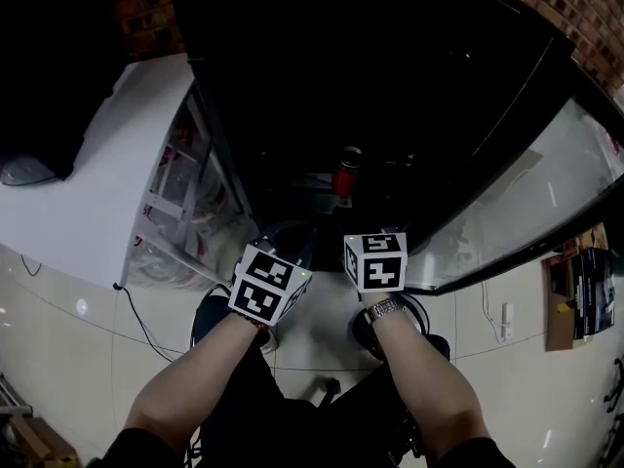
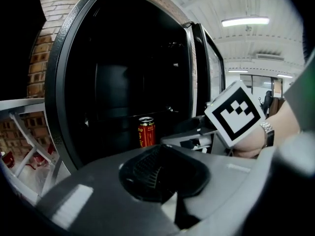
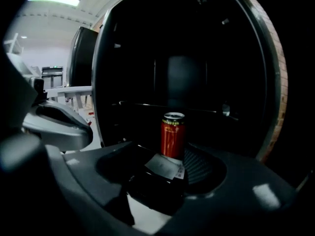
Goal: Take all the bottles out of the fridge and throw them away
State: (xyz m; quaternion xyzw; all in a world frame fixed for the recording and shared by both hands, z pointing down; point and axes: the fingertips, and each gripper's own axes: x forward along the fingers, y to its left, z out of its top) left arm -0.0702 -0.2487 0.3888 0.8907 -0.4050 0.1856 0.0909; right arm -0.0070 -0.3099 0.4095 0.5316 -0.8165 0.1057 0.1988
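The fridge (image 1: 390, 86) stands open and dark in front of me. A red can (image 1: 345, 173) stands upright on a shelf inside, also seen as the red can (image 2: 146, 132) and the red can (image 3: 173, 134). My right gripper (image 3: 162, 176) is shut on a dark bottle (image 3: 156, 187) with a white label, which lies along its jaws just in front of the can. My left gripper (image 2: 165, 176) has its jaws close together with nothing between them. Both marker cubes, left (image 1: 266, 285) and right (image 1: 375, 260), hover side by side at the fridge's opening.
The white left door (image 1: 88, 174) with its rack of shelves (image 1: 180, 193) swings out to the left. The right door (image 1: 526, 203) opens to the right. Brick wall (image 1: 575, 8) flanks the fridge. Dark round objects (image 1: 388, 322) sit on the floor by my feet.
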